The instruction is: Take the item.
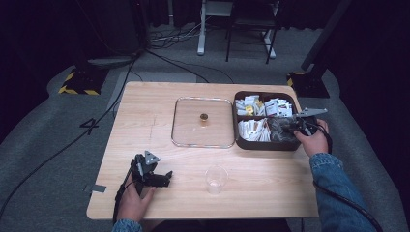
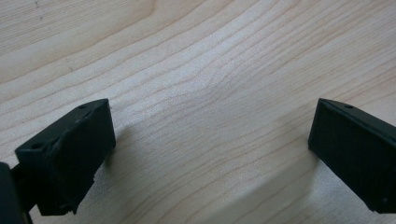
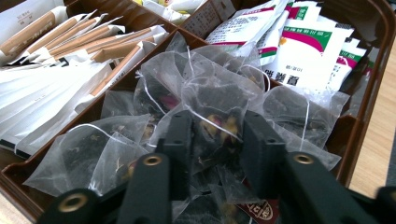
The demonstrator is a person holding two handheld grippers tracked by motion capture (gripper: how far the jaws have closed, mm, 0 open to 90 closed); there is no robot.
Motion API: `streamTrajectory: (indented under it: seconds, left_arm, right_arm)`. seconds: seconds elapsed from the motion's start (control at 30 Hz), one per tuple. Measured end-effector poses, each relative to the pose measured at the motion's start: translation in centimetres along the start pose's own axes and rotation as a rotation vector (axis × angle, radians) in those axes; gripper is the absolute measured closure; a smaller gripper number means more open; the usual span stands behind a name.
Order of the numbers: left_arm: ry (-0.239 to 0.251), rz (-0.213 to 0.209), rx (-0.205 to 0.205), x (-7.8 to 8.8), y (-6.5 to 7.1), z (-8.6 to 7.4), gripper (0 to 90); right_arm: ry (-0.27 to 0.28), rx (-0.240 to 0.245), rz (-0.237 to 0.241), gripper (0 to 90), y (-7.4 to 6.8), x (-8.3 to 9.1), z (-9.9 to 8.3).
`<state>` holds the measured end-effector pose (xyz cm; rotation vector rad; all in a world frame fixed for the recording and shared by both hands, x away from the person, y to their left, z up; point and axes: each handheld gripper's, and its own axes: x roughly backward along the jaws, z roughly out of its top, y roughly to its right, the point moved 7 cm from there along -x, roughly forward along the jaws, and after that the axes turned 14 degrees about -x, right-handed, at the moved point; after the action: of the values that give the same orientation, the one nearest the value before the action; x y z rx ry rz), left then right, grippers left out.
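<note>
High view: left gripper [image 1: 155, 175] lower left on the table [image 1: 145, 111], right gripper [image 1: 296, 124] at right in the brown box [image 1: 265, 144]. Left gripper view: jaws spread over bare wood. Right gripper view: jaws pinching a mesh tea bag [image 3: 215, 109], centre frame.

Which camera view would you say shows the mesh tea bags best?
The right gripper view: the tea bags sit close up, strings and contents visible, between the right gripper. The high view shows a dark patch in the box.

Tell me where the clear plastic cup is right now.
In the high view, the clear plastic cup stands upright on the wooden table near its front edge, just in front of the square glass lid and to the right of the left tool.
</note>
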<state>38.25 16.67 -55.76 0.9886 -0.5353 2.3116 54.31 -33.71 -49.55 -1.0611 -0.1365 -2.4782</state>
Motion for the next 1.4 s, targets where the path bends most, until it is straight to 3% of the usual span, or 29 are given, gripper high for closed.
streamTrajectory:
  seconds: [0.33,0.9,1.2,1.37,1.4]
  left_arm:
    - [0.0,0.0,0.0,0.0,0.0,0.0,0.9]
    - [0.0,0.0,0.0,0.0,0.0,0.0,0.9]
    - [0.0,0.0,0.0,0.0,0.0,0.0,0.9]
    - [0.007,0.0,-0.004,-0.1,-0.1,0.1,0.9]
    - [0.007,-0.002,-0.005,-0.1,-0.1,0.1,0.8]
  right_arm:
    - [0.054,-0.027,0.008,72.9,0.1,1.0,0.6]
    - [0.171,-0.086,0.122,73.9,-0.9,3.8,2.1]
    - [0.234,-0.078,0.223,73.8,-3.8,6.0,3.3]
    - [0.244,-0.071,0.246,73.9,-5.3,7.0,3.6]
    - [0.252,-0.064,0.251,74.0,-6.1,7.7,3.9]
